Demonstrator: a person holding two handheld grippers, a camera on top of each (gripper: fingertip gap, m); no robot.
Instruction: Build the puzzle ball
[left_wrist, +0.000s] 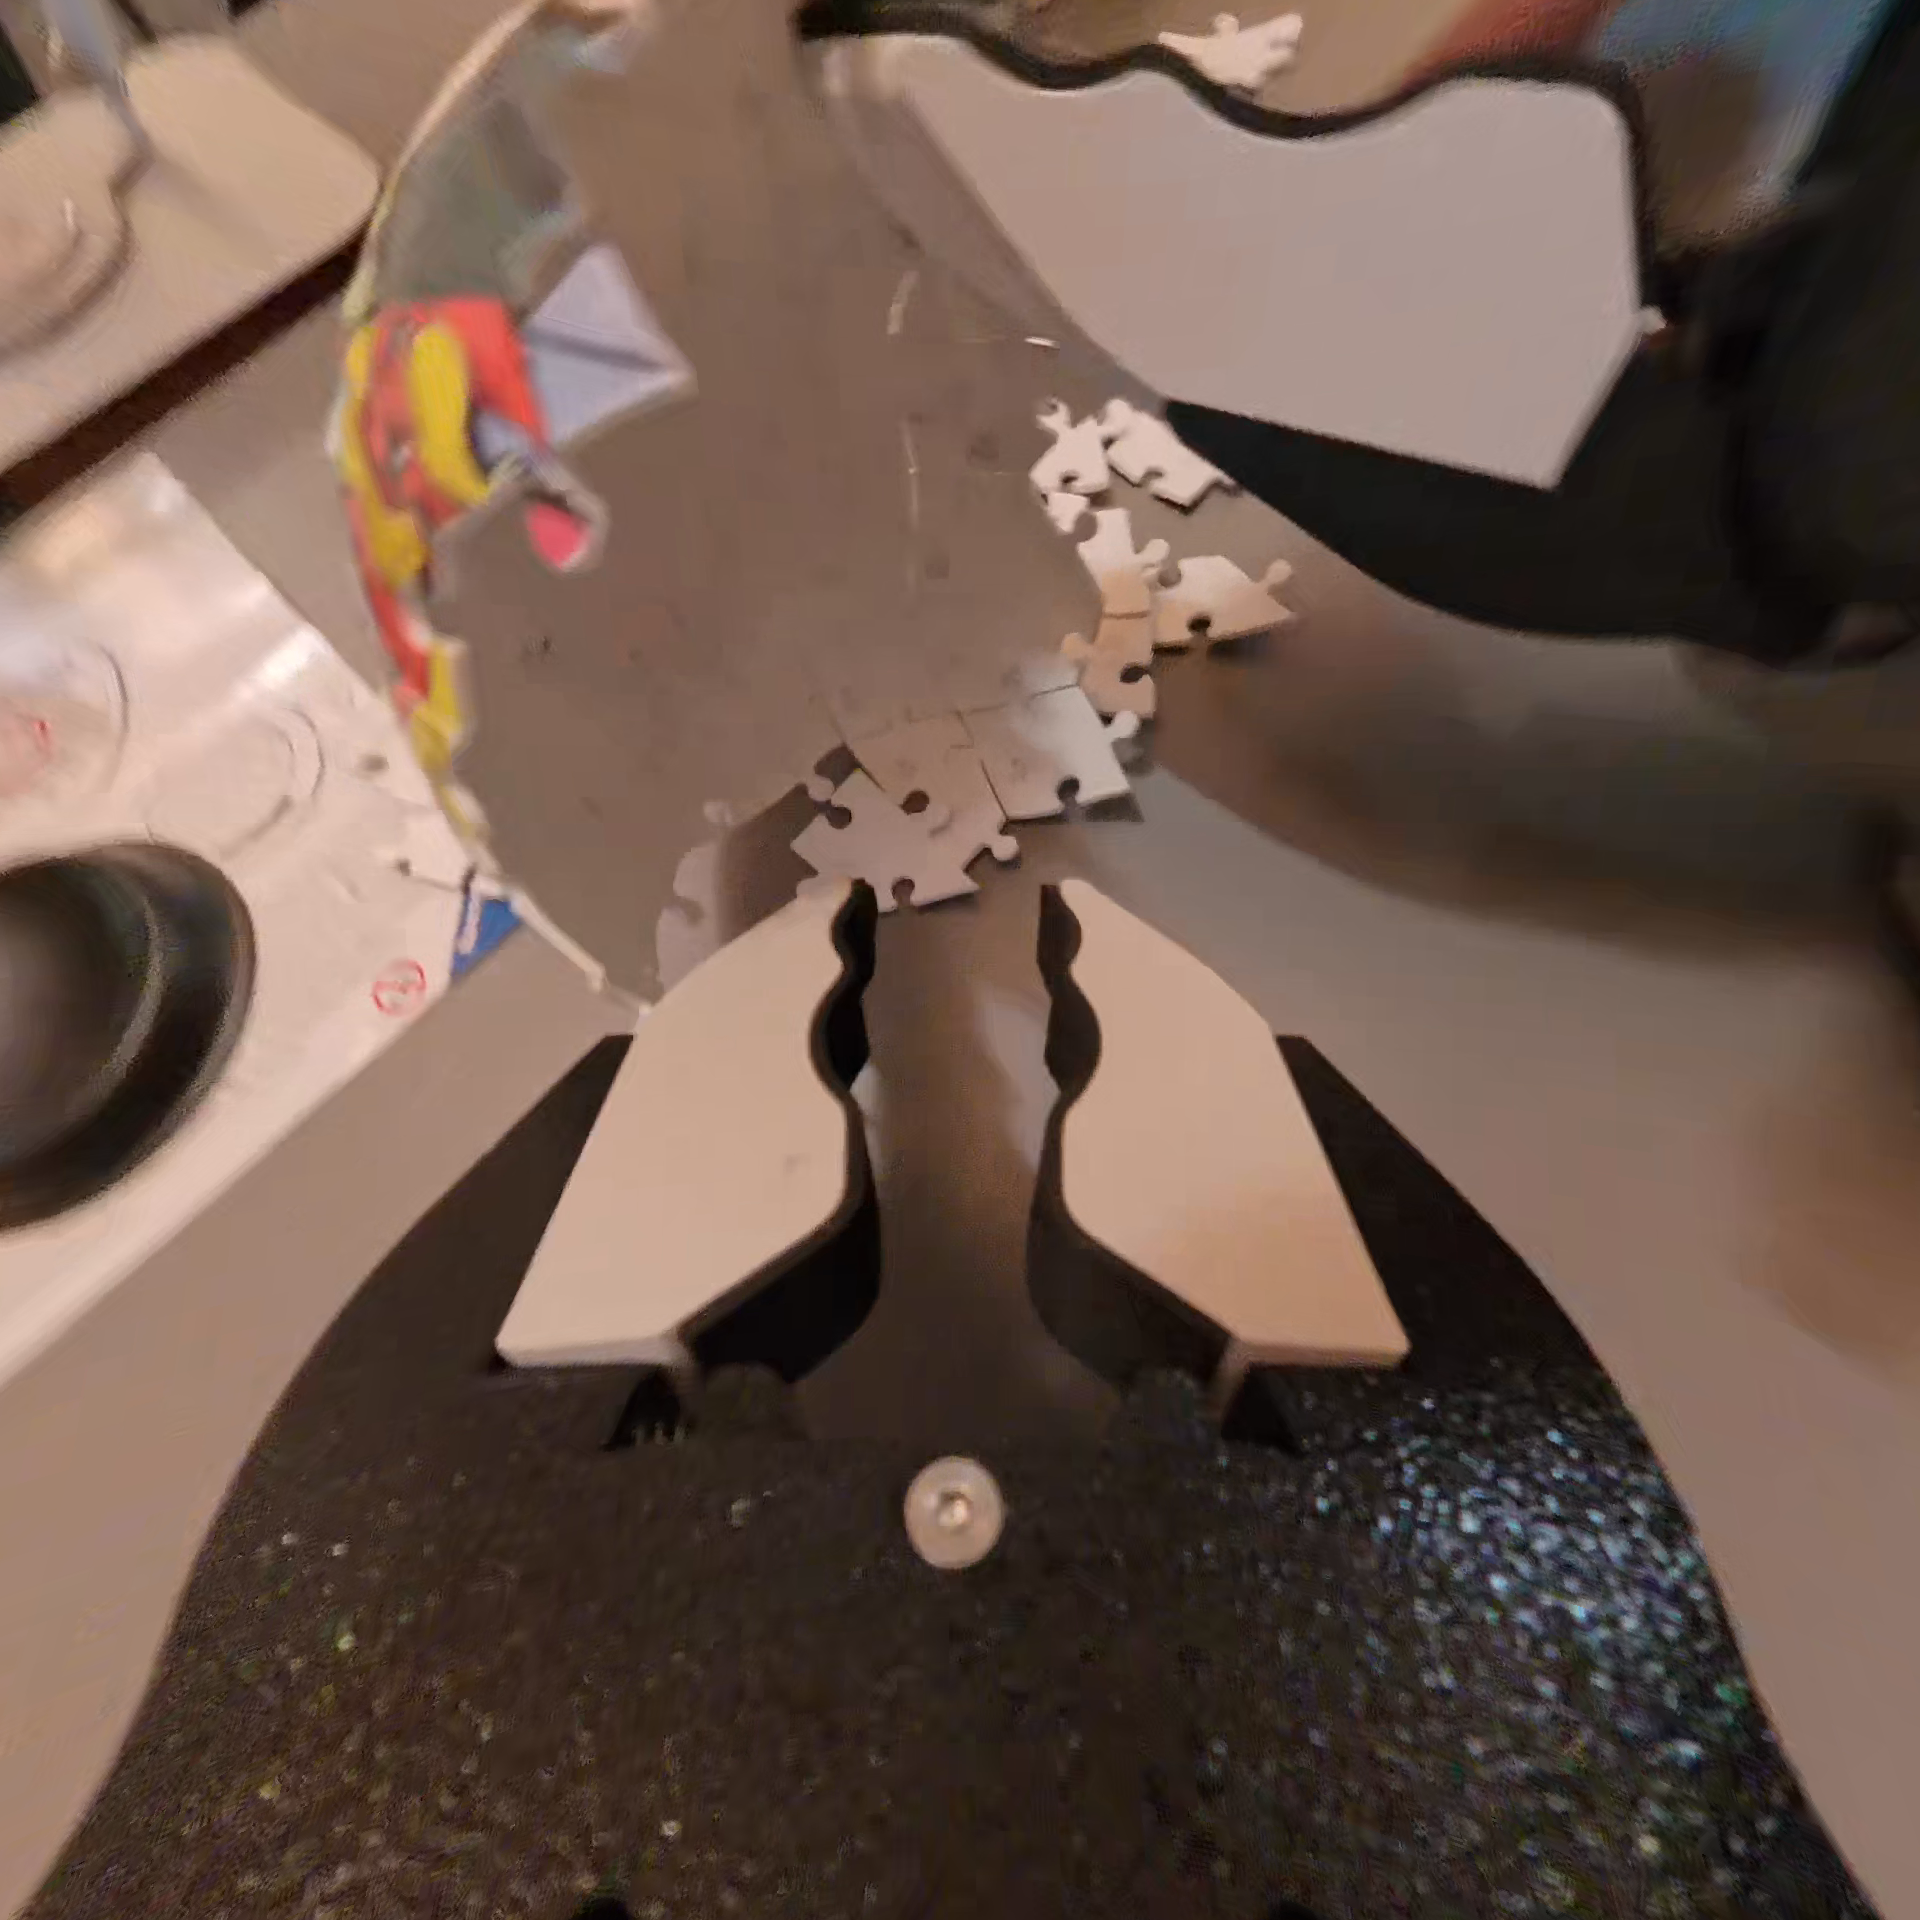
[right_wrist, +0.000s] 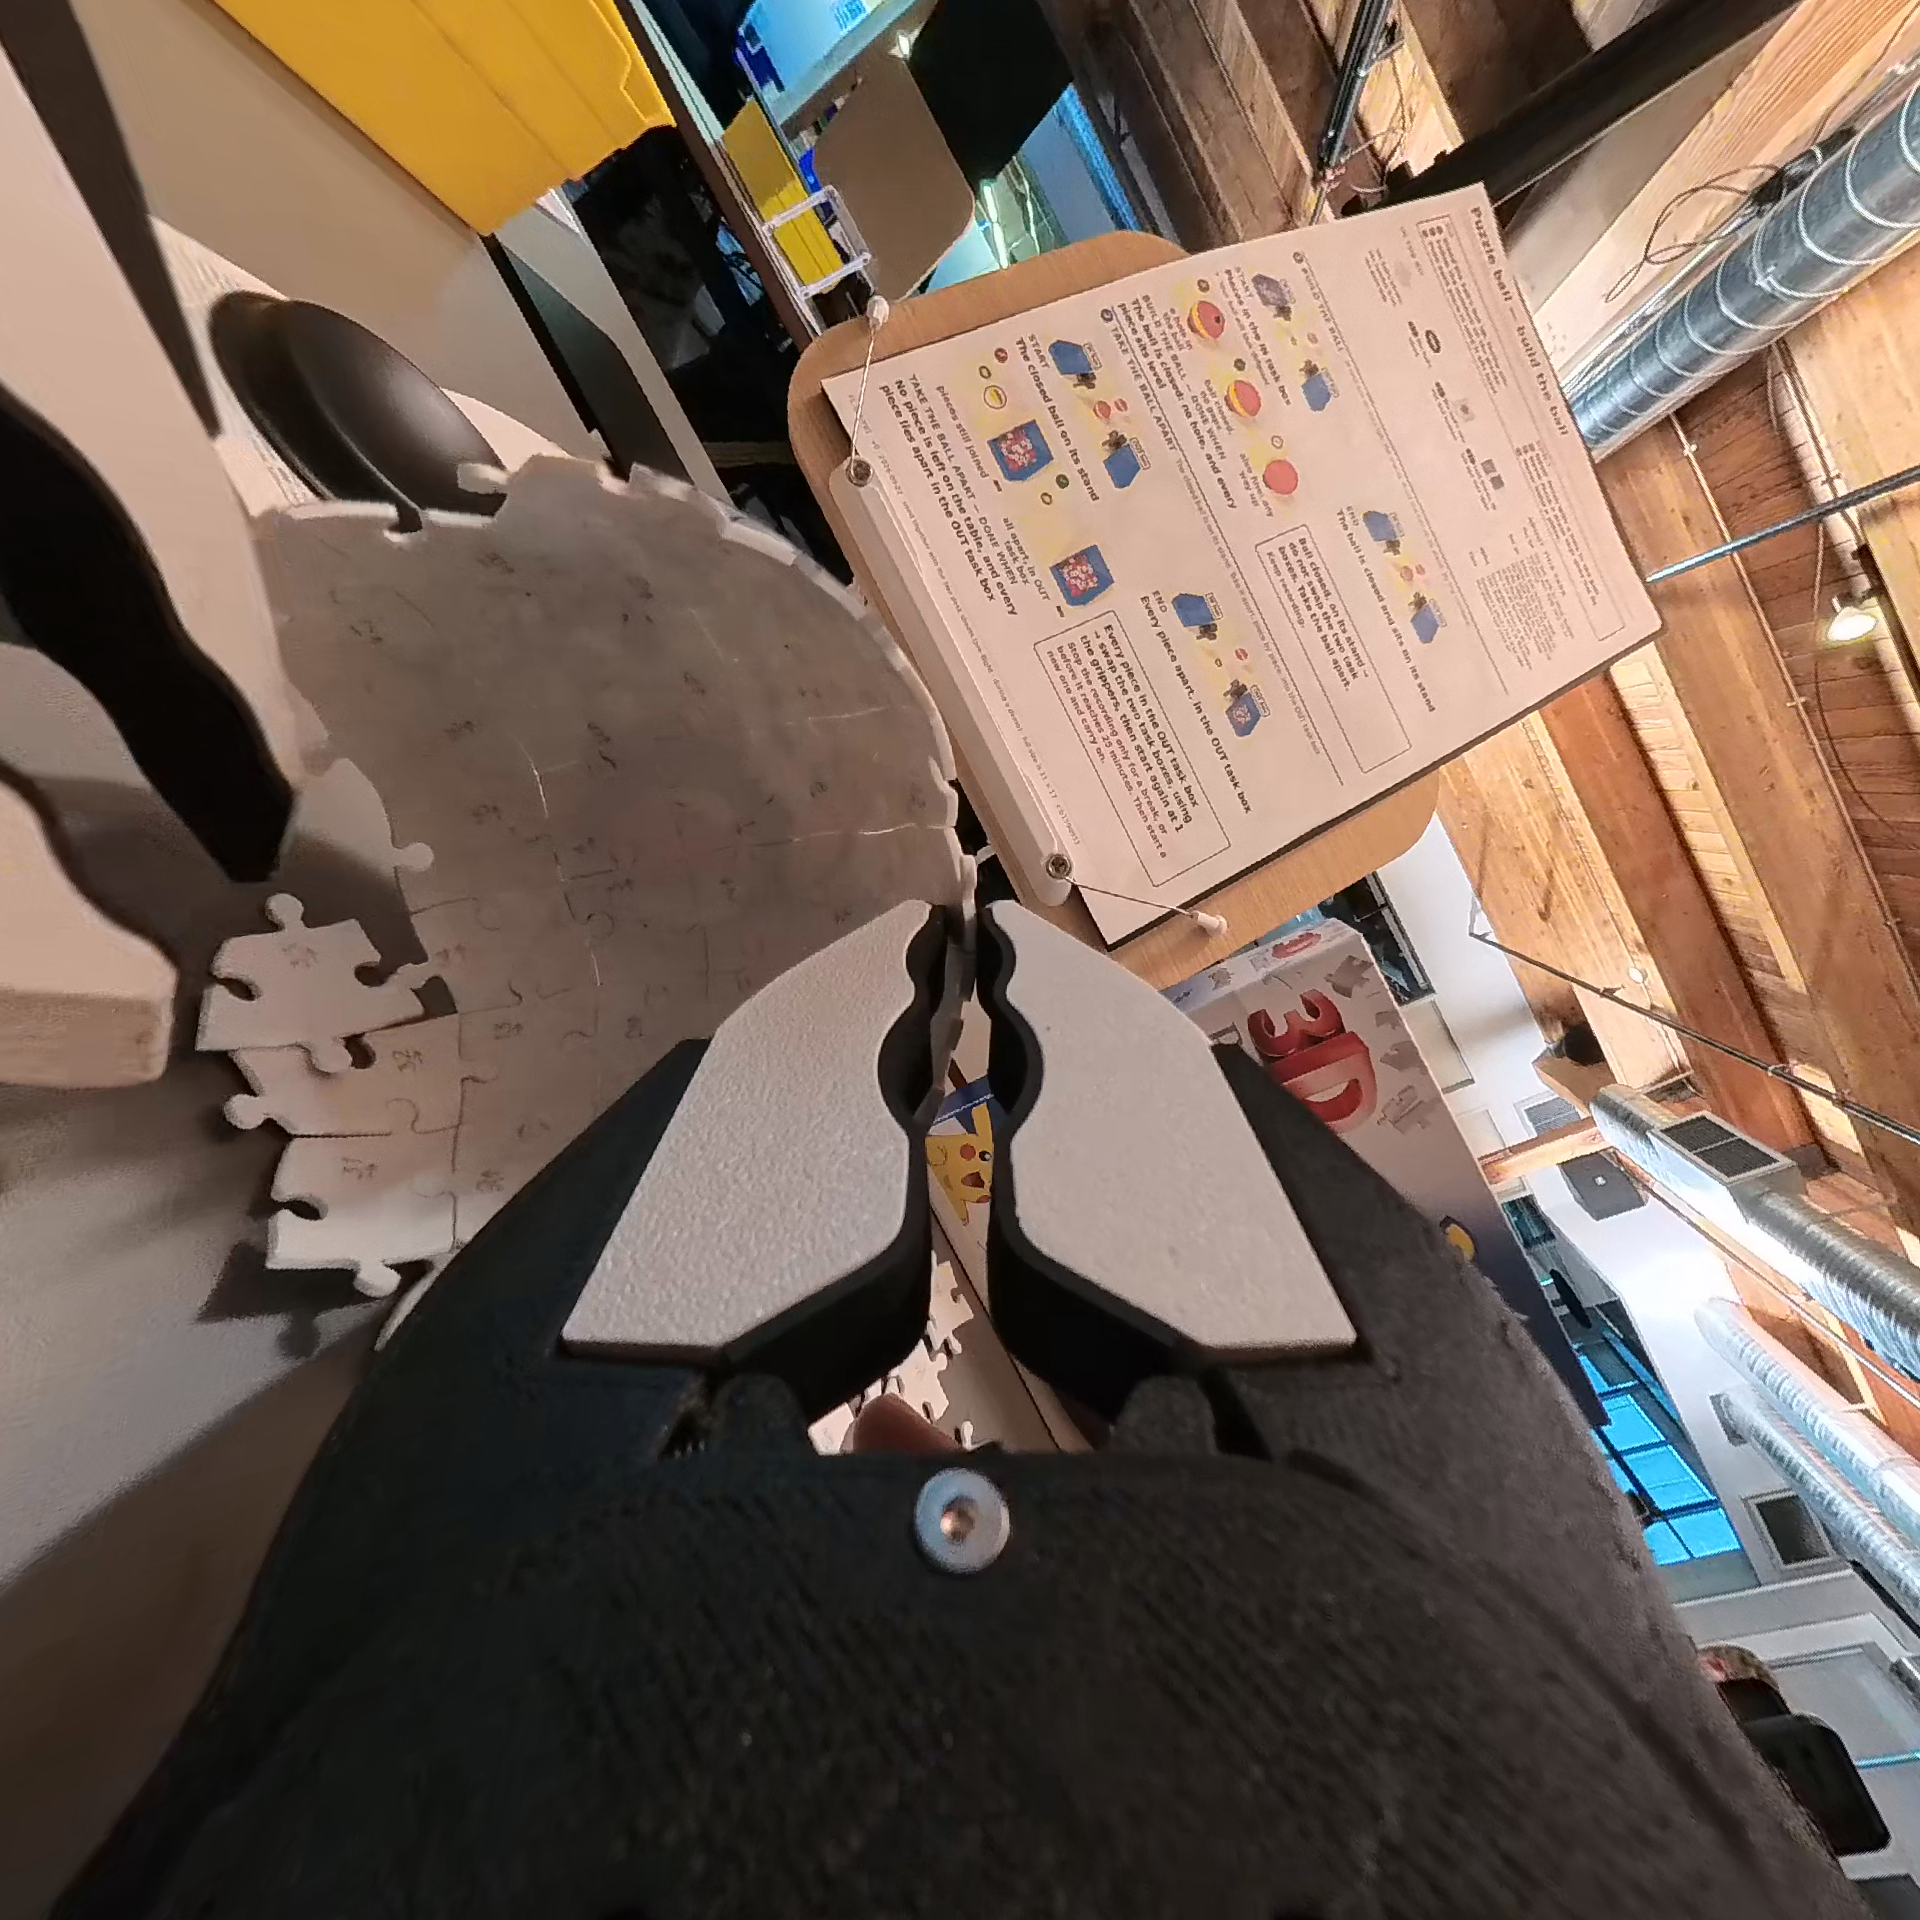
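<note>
right tool pinching rim of half-built puzzle ball shell, held up off the worktop | left tool parted, empty, beside loose-edged pieces | advice: steady shell, press tabs home gently

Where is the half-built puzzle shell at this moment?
The puzzle shell is held up off the table, its rim clamped by the right gripper. In the left wrist view it fills the centre, just ahead of the open left gripper.

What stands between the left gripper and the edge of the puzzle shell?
Nothing visible. The left gripper is open, its tips just below the loose-looking pieces on the puzzle shell edge. The right gripper pinches another edge.
</note>
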